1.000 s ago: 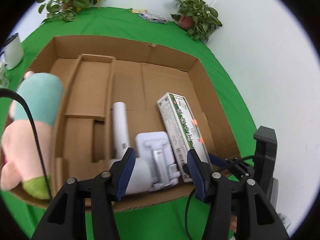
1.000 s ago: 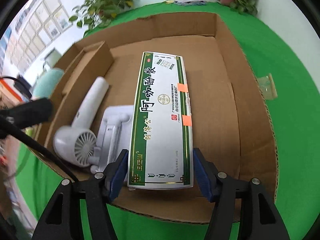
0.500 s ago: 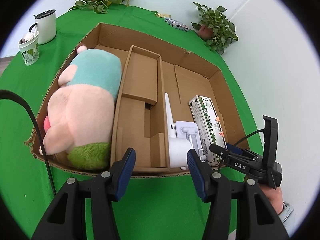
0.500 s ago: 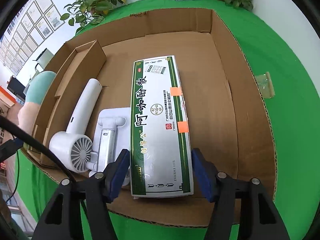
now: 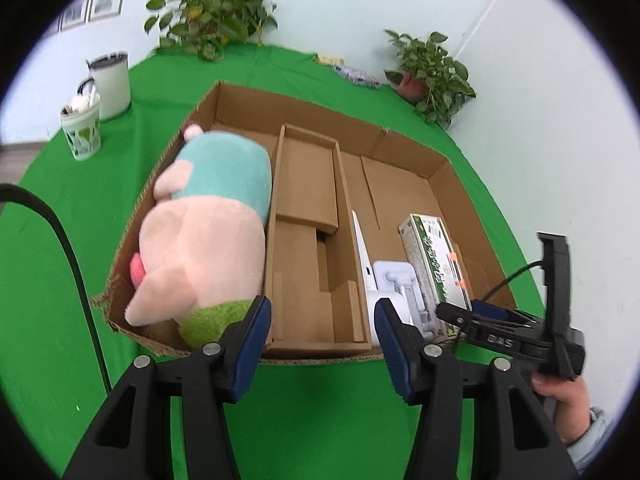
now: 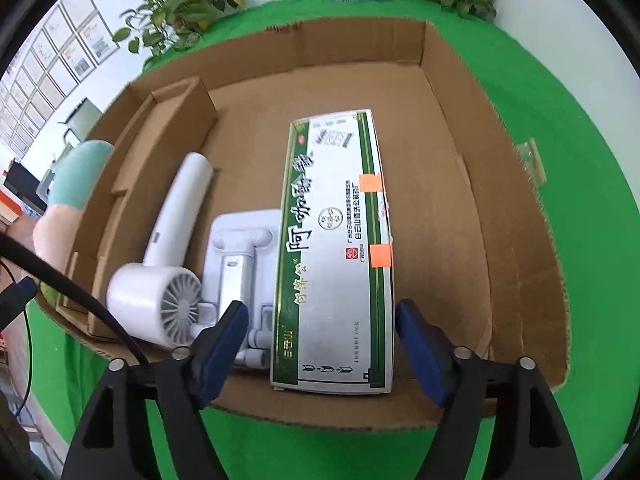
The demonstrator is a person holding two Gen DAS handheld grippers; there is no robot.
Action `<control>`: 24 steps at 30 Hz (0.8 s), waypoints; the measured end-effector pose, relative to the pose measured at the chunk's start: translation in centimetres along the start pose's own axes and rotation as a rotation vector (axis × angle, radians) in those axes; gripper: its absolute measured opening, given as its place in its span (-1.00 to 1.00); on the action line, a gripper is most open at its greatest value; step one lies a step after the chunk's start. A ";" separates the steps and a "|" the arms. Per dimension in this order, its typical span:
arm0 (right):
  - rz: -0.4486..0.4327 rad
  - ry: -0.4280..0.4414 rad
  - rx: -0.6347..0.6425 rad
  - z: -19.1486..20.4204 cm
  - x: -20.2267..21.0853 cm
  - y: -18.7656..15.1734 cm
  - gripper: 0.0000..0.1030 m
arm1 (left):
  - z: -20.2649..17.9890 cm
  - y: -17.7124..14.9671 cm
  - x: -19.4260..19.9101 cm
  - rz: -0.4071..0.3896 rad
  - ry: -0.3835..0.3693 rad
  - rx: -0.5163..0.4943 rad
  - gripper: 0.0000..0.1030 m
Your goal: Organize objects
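While my right claw [image 6: 318, 332] hangs over the near edge of the cardboard box [image 6: 452, 92], its blue jaws have just been opening and now stand wide, one on each side of the near end of the green-and-white carton [image 6: 336, 256], with a clear gap on both sides so that neither pad presses it. That carton lies flat on the box floor, running from the claw toward twelve o'clock, with two orange stickers along its right edge. At nine o'clock from the carton, touching or tucked partly beneath it, lies a white plastic stand [image 6: 240, 264], and at nine o'clock from that a white hair dryer [image 6: 168, 268] lies with its vented end near me and its handle pointing toward eleven o'clock. My left claw [image 5: 322, 330] hovers outside the near wall of the same box [image 5: 320, 108], jaws partly open and holding nothing, touching nothing. Straight ahead of it at twelve o'clock is a cardboard divider insert [image 5: 308, 216]. At ten o'clock a plush toy [image 5: 208, 236] in pink, teal and green fills the left compartment. At two o'clock I see the carton [image 5: 436, 264], and at three o'clock my right hand [image 5: 564, 400] gripping the other tool. Beyond the box, on the green cloth [image 5: 80, 260], two cups [image 5: 96, 100] stand at ten o'clock.
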State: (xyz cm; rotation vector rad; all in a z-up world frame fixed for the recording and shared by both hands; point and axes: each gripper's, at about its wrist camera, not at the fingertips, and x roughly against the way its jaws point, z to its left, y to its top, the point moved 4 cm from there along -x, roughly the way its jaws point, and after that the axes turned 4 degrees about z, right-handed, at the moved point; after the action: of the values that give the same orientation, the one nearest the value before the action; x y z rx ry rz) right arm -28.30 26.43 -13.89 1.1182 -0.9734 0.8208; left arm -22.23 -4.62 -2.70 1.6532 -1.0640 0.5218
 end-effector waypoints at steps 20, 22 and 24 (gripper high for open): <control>-0.584 -0.149 0.090 2.7 4.0 -7.5 0.99 | -1.9 -3.0 -4.1 -0.345 0.394 -0.181 0.58; -0.606 -0.149 0.092 2.7 3.9 -7.8 1.00 | -2.0 -3.4 -4.8 -0.357 0.425 -0.213 0.64; -0.606 -0.149 0.092 2.7 3.7 -7.8 1.00 | -2.4 -3.8 -5.2 -0.378 0.467 -0.247 0.66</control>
State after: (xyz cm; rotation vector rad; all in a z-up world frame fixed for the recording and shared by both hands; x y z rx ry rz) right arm -20.43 22.09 -12.71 1.4687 -0.6594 0.2943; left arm -21.21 -0.23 -7.88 1.3761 -0.4397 0.4714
